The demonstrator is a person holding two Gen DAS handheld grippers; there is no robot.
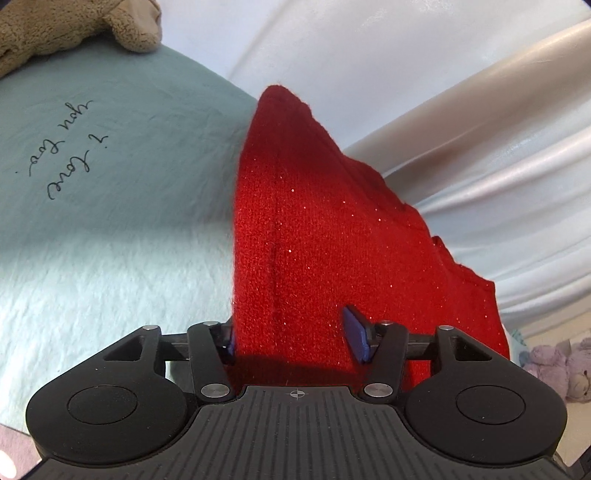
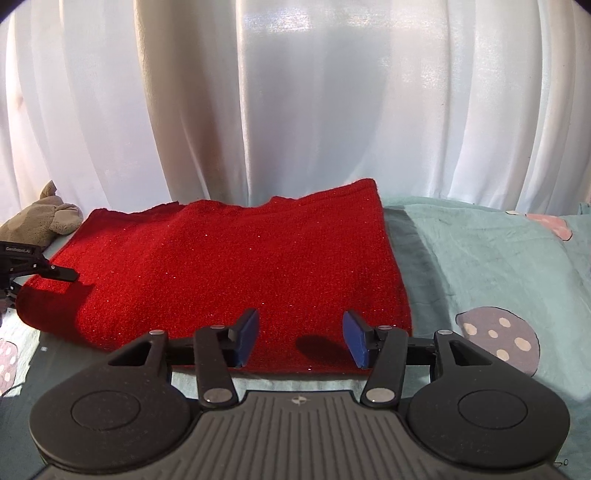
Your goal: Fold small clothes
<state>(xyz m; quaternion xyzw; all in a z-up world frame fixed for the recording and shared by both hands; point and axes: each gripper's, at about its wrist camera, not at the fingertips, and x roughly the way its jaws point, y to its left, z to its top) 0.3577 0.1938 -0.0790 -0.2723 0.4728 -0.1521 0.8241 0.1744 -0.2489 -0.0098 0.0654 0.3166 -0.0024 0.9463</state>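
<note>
Left wrist view: the left claw point(image 1: 293, 338) sits low over a red knit garment point(image 1: 325, 236) flecked with glitter. Its 2 blue pads stand apart; the right pad point(image 1: 355, 338) shows clearly above the knit, while the left pad point(image 1: 229, 341) is mostly hidden behind the garment's left edge. The cloth runs between them, yet whether either pad presses on it cannot be told, so no grip is certain. The garment stretches away from the claw to a pointed far corner, lying on a pale green bedsheet point(image 1: 110, 229) that bears handwritten script point(image 1: 68, 147). A tan plush toy point(image 1: 74, 29) lies at the upper left, white curtains point(image 1: 406, 55) hang behind, and lilac plush toys point(image 1: 554, 369) sit at the right edge.

Right wrist view: the right claw point(image 2: 301, 339) is open, its 2 blue pads point(image 2: 246, 338) well apart over the near edge of the red knit garment point(image 2: 236, 266), with nothing clamped between them. The garment lies flat as a broad folded panel across the bedsheet point(image 2: 480, 258), its right side straight, its far edge uneven. At the left, the other claw point(image 2: 40, 271) reaches onto the garment's left end. The sheet shows spotted mushroom prints point(image 2: 498, 339). A grey-tan plush toy point(image 2: 40, 218) rests beyond the garment's left corner, and white curtains point(image 2: 295, 92) fill the background.
</note>
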